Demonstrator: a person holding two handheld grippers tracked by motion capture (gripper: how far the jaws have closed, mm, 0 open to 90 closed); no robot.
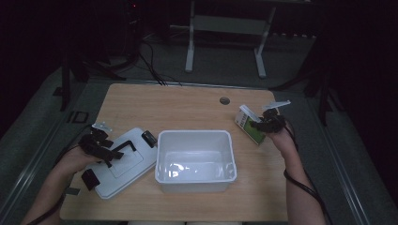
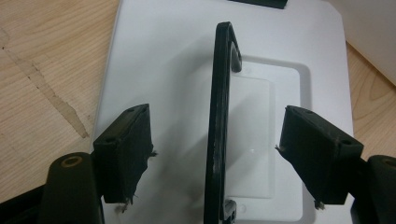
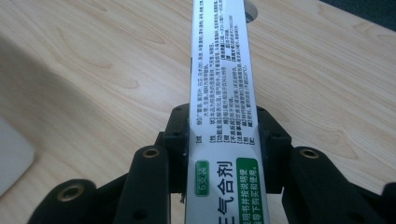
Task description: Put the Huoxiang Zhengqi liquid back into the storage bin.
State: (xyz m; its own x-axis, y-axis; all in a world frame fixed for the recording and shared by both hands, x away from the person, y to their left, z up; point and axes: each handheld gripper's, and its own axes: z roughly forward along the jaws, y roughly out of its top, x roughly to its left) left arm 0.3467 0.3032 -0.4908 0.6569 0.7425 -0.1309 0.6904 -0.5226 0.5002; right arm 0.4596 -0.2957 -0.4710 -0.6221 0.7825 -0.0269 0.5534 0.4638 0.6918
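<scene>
High view: a white bin [image 1: 195, 161] sits mid-tabletop [image 1: 187, 108]. At its 9 o'clock lies the lid [image 1: 123, 164] under the left gripper [image 1: 104, 149]; at 2 o'clock the right gripper [image 1: 268, 123] holds a box [image 1: 249, 125].

Left gripper view: jaws wide apart, straddling the lid's black handle [image 2: 218, 116] without touching.

Right gripper view: jaws clamp the box [image 3: 224, 93], which points to 12 o'clock.

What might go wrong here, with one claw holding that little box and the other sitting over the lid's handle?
The right gripper pinches the carton by its narrow sides; if squeezed harder, the thin card might crumple or twist loose. The left gripper is open astride the lid's black handle; closing off-centre might skid the lid across the table toward the white bin beside it.
</scene>
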